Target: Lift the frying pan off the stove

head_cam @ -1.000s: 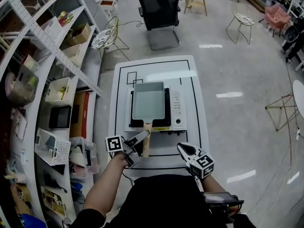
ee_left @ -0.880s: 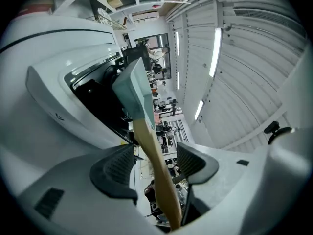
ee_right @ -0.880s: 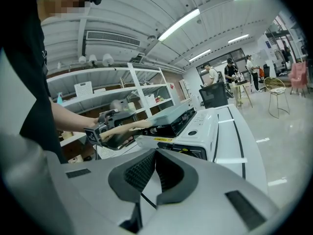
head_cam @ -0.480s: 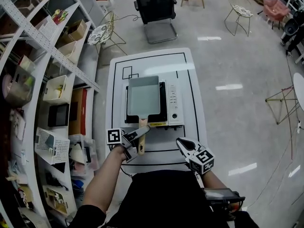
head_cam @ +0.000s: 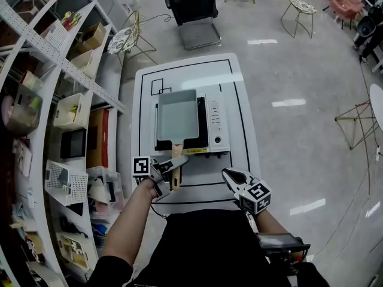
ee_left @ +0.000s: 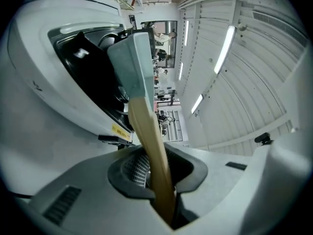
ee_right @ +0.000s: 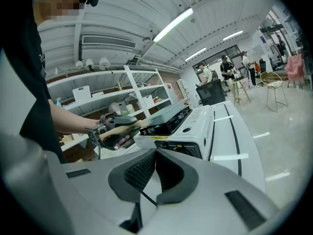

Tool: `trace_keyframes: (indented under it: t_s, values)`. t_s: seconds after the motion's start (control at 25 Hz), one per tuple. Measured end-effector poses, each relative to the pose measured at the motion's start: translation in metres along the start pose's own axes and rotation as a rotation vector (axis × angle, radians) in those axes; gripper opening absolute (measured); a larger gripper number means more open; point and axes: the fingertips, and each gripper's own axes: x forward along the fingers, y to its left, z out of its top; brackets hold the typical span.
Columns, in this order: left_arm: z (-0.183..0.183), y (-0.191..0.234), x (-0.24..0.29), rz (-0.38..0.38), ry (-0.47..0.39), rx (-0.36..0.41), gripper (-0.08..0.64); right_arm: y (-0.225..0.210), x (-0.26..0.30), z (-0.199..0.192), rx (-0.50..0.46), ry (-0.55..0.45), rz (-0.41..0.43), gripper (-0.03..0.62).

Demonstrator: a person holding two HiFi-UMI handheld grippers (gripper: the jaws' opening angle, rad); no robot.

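Fingers (ee_left: 136,168) on the left gripper (head_cam: 175,164) had just been closing and were clamped narrow on the wooden handle (ee_left: 146,126) of the frying pan (head_cam: 178,115), with the ribbed pads pressing it from both sides. In the left gripper view the handle ran straight up out of the jaws toward 12 o'clock, and the pale grey-blue pan body (ee_left: 132,62) sat at the top of it.

From the head view, the rectangular pan was sitting on the stove (head_cam: 218,124), covering the black burner area, with the control strip showing at the pan's 3 o'clock. Its handle stuck out toward 6 o'clock, past the stove's front edge, and that's where the left gripper had hold of it. The stove was on the white table (head_cam: 239,88).

The right gripper (head_cam: 230,176) hung at about 5 o'clock from the stove, well apart from the pan. Its 2 jaws were together at the tips, with nothing between them (ee_right: 155,168).
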Motion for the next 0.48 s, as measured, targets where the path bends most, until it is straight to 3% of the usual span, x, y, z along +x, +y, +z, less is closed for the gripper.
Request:
trace_keyframes:
  t_s: [0.48]
  values:
    - [-0.002,0.004,0.0,0.0,-0.003,-0.057,0.054,0.015,-0.007,-0.007,-0.003,-0.01,-0.041,0.026]
